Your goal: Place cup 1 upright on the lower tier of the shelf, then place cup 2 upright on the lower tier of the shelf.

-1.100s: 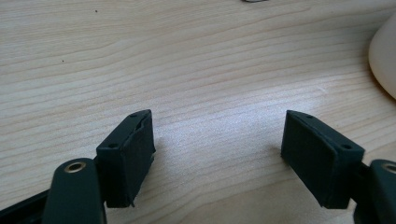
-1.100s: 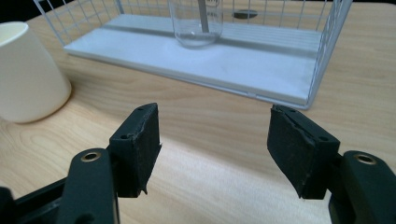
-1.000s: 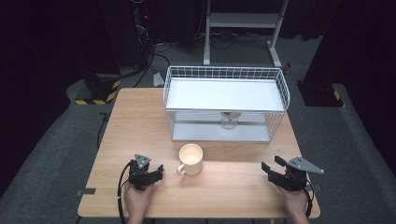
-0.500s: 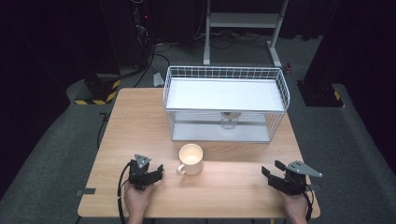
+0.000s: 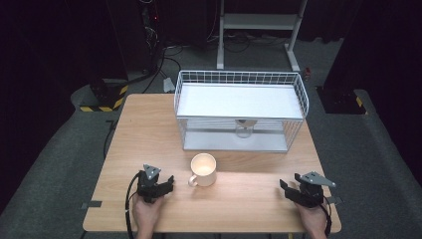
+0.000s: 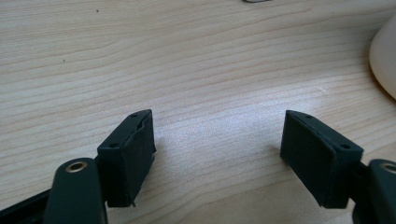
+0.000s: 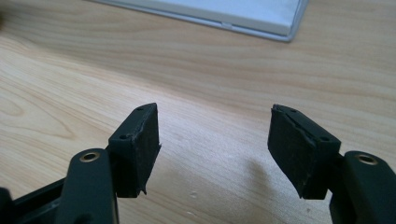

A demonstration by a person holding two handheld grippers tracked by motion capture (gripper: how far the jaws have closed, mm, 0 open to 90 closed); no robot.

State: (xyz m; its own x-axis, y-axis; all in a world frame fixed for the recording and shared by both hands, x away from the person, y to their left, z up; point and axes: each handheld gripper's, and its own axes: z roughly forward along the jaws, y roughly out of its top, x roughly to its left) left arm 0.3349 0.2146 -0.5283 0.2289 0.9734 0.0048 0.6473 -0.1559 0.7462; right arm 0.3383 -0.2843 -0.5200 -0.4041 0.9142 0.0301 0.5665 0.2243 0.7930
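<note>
Dark room, wooden table (image 5: 149, 129). Cream mug (image 5: 204, 169) sits upright near centre-front, mouth up, handle toward 7 o'clock; likely rigid, glazed, breakable, best taken by handle or rim. Left gripper (image 5: 166, 183) at its 8 o'clock, jaws apart, empty. Right gripper (image 5: 286, 189) at 4 o'clock, parted, empty. Wire basket (image 5: 239, 79) at 12.

no readable text, labels, brands or numbers on anything in these views

Cream mug (image 5: 203, 169), white wire basket (image 5: 241, 108), light woodgrain table (image 5: 149, 130).
</note>
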